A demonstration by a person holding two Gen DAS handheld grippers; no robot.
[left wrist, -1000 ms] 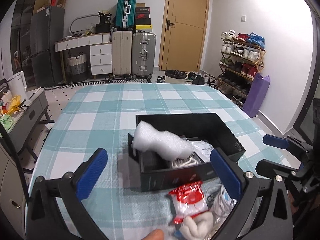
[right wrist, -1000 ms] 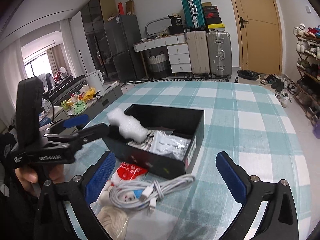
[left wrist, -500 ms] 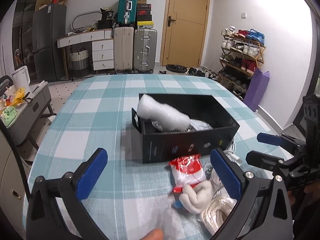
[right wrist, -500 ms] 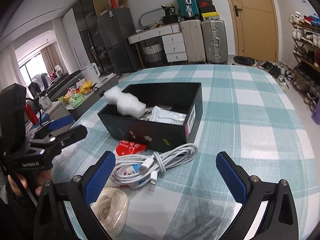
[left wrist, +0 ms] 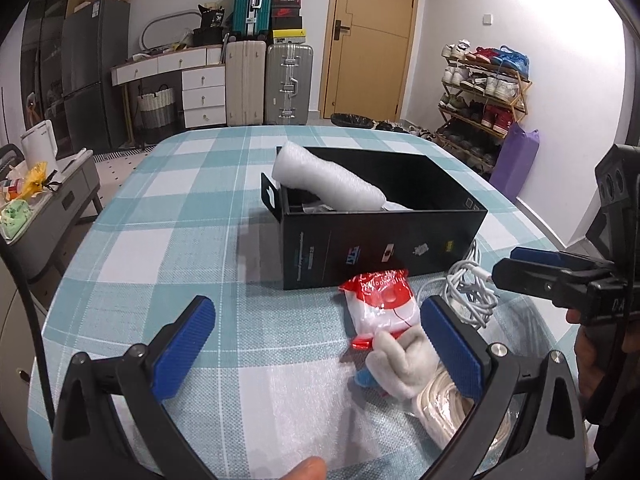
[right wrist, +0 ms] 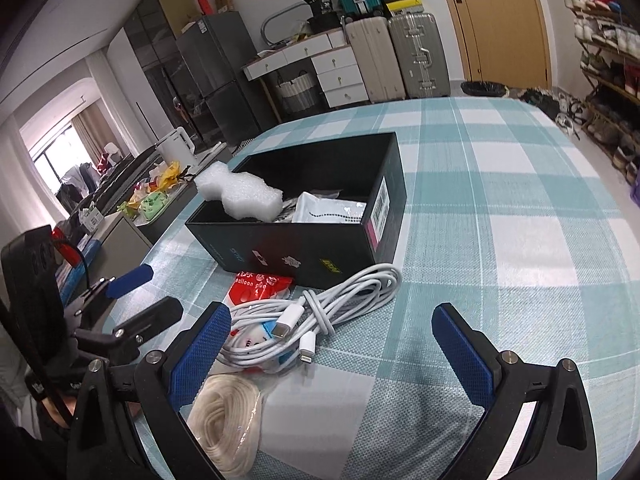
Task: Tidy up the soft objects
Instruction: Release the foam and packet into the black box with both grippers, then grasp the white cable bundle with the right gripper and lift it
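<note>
A black box (left wrist: 384, 248) (right wrist: 304, 248) stands on the checked table. A white foam roll (left wrist: 328, 182) (right wrist: 240, 190) leans over its left end, and a white packet (right wrist: 328, 212) lies inside. In front of the box lie a red-and-white packet (left wrist: 380, 304) (right wrist: 256, 284), a bundle of white cables (right wrist: 320, 312) (left wrist: 472, 292), a white plush piece (left wrist: 404, 356) and a coil of cream cord (right wrist: 228, 420) (left wrist: 444, 408). My left gripper (left wrist: 316, 348) is open and empty, near the red packet. My right gripper (right wrist: 332, 356) is open and empty above the cables.
A clear foam sheet (left wrist: 320, 412) lies under the loose items at the table's near edge. Beyond the table are suitcases (left wrist: 268, 80), a drawer unit (left wrist: 200, 92), a door (left wrist: 372, 36) and a shoe rack (left wrist: 480, 92). A low side table (left wrist: 36, 208) with clutter stands on the left.
Both grippers have pulled back from the box toward the near edge. The foam roll stays in the box. Both stay open and empty.
</note>
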